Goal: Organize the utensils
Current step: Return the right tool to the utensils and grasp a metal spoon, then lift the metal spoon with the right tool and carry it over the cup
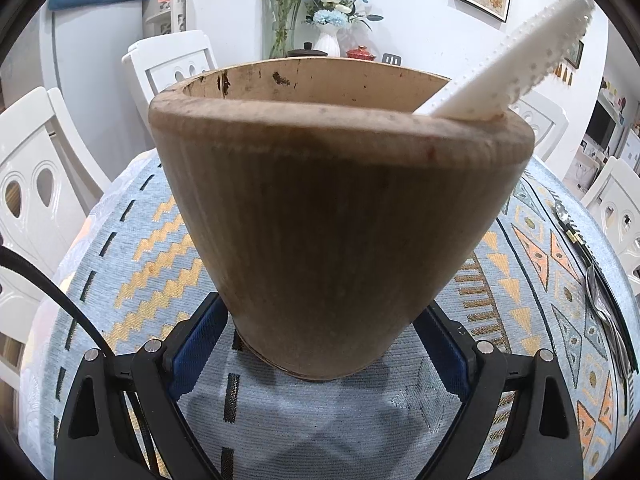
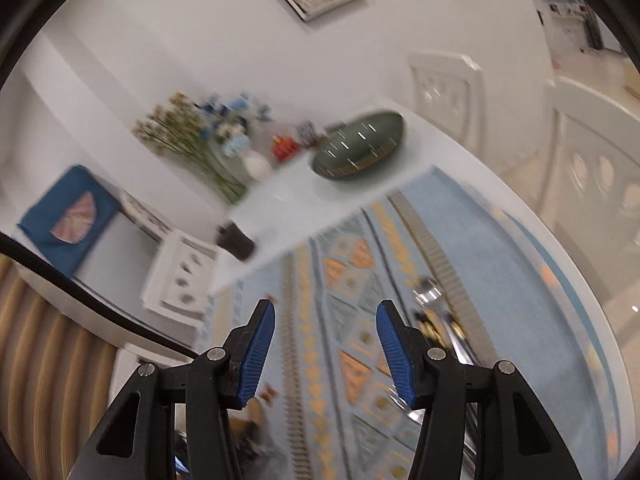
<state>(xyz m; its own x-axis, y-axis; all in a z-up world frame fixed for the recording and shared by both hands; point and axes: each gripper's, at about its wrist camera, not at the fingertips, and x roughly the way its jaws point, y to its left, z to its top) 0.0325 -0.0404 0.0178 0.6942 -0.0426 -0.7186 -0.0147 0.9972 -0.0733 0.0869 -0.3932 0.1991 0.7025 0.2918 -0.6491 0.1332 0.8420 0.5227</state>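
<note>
the patterned blue woven tablecloth (image 1: 132, 240) carries a tall brown bamboo utensil holder (image 1: 332, 216), stiff and light, likely tippy if let go. the left gripper (image 1: 320, 344) clamps it low at the base. a white dotted plastic rice paddle (image 1: 520, 64) leans inside. metal spoons (image 2: 430, 300) lie beside the right gripper (image 2: 326, 354), slick and thin, best pinched mid-handle; its jaws stand half open, empty.

No lettering, label, brand, number or sign could be read in either view; the framed pictures on the wall and the small things at the counter's far edge were too small or blurred to tell
</note>
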